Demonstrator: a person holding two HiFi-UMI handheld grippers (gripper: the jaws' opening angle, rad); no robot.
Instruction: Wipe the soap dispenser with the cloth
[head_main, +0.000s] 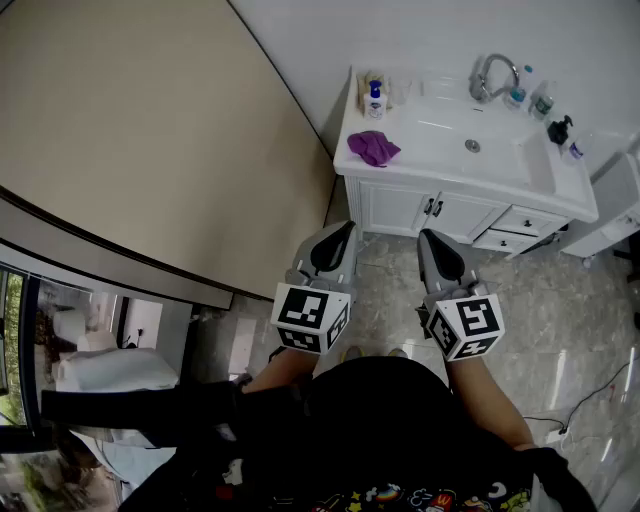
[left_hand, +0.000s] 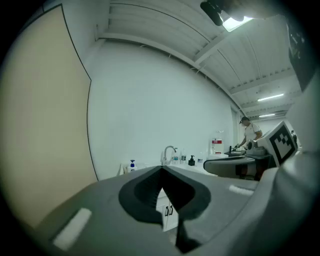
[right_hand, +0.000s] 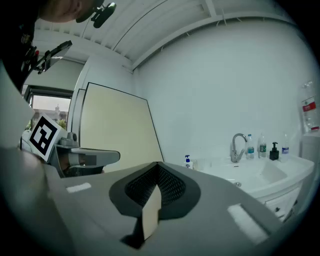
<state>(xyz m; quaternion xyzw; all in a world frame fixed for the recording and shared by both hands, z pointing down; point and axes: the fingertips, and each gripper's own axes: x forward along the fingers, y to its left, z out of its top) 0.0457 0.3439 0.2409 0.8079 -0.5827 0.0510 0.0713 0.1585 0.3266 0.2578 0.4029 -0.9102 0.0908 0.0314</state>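
Since the purple cloth (head_main: 373, 147) on the counter (head_main: 425, 142), upper middle, looks soft and light, pinch its raised fold; the left gripper (head_main: 349, 226) and right gripper (head_main: 424, 236) have closed, empty fingers.

Bright, even indoor light. A ceiling lamp (left_hand: 235, 21) flares white in the left gripper view, and pale daylight fills a window (right_hand: 47, 107). The white tabletop (head_main: 420, 165) shines with only faint shadows. Both gripper views bulge and darken to black corners. The left gripper (left_hand: 162, 169) and right gripper (right_hand: 157, 165) blur closest to the lens.
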